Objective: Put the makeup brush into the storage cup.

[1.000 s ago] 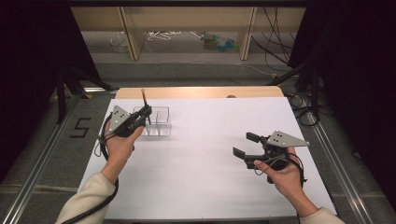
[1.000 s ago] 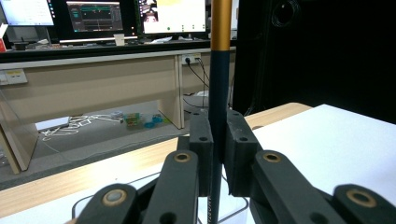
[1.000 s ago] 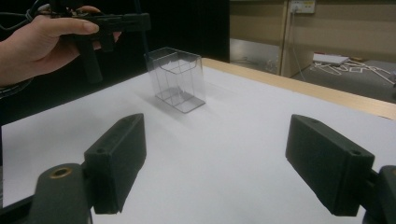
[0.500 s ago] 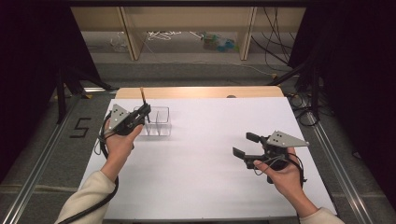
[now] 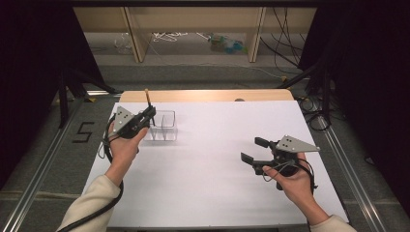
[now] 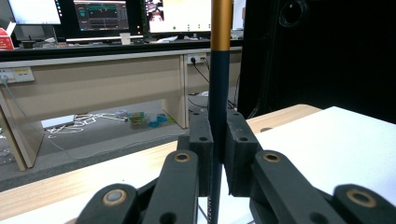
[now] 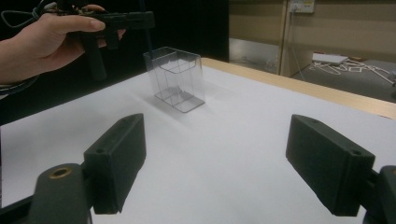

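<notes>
The left gripper [image 5: 151,112] pinches a dark pen [image 6: 218,88] upright just above the clear holder [image 5: 162,125] at the table's [image 5: 217,183] far left; it should stay vertical and sink straight into one compartment; the right gripper [image 5: 255,151], jaws spread, rests well apart.

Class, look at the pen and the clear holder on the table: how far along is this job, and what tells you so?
Done: the left claw has picked up the pen and is shut on it, upright. In hand: the pen hangs at the clear holder, its lower end hidden by the claw in the high view. Left: lowering it in and letting go. The right claw waits open, apart, over the white table.
</notes>
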### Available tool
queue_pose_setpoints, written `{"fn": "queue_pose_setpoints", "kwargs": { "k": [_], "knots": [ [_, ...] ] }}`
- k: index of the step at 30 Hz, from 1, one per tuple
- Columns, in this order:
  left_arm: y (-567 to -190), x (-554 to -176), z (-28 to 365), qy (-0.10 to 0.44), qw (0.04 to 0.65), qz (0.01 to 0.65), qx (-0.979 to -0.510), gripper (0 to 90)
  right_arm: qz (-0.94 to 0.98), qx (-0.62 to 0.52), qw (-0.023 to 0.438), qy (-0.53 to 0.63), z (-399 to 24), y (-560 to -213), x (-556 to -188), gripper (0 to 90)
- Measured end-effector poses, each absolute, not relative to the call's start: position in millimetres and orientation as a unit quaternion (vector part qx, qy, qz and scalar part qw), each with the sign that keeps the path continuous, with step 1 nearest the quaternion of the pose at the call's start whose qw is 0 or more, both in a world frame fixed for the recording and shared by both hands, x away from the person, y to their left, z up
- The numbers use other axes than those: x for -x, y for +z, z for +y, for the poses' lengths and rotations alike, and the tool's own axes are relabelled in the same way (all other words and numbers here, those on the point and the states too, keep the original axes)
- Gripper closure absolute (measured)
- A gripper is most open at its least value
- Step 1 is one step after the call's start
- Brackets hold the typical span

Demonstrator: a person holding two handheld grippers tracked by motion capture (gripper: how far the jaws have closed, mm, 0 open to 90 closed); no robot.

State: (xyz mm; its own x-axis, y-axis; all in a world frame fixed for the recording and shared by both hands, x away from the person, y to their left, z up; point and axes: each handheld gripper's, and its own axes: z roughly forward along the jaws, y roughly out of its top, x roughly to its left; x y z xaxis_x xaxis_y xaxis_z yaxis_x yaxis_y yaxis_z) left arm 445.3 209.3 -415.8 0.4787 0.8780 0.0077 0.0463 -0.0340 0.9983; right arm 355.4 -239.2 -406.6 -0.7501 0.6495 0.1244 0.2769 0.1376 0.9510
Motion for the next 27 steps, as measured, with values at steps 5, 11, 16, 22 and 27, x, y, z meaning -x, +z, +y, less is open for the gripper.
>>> {"fn": "queue_pose_setpoints", "kwargs": {
  "k": [5,11,16,22,27],
  "knots": [
    [-414.5,-447.5,210.9,0.357,0.587,0.368,-0.626,82.7,0.739,-0.315,0.162,0.573,-239.9,-406.4,-355.4,20.9],
    [-414.4,-449.4,211.3,0.357,0.587,0.371,-0.625,82.7,0.741,-0.314,0.161,0.571,-240.1,-406.3,-355.4,20.9],
    [-414.5,-451.1,211.5,0.359,0.586,0.370,-0.625,82.7,0.739,-0.314,0.162,0.573,-239.8,-406.4,-355.3,20.9],
    [-414.0,-453.5,211.2,0.361,0.586,0.368,-0.625,82.7,0.739,-0.314,0.163,0.573,-240.0,-406.4,-355.4,20.9],
    [-414.0,-455.2,210.3,0.359,0.587,0.371,-0.624,82.7,0.734,-0.307,0.171,0.582,-239.6,-407.7,-357.4,20.9]
  ]
}}
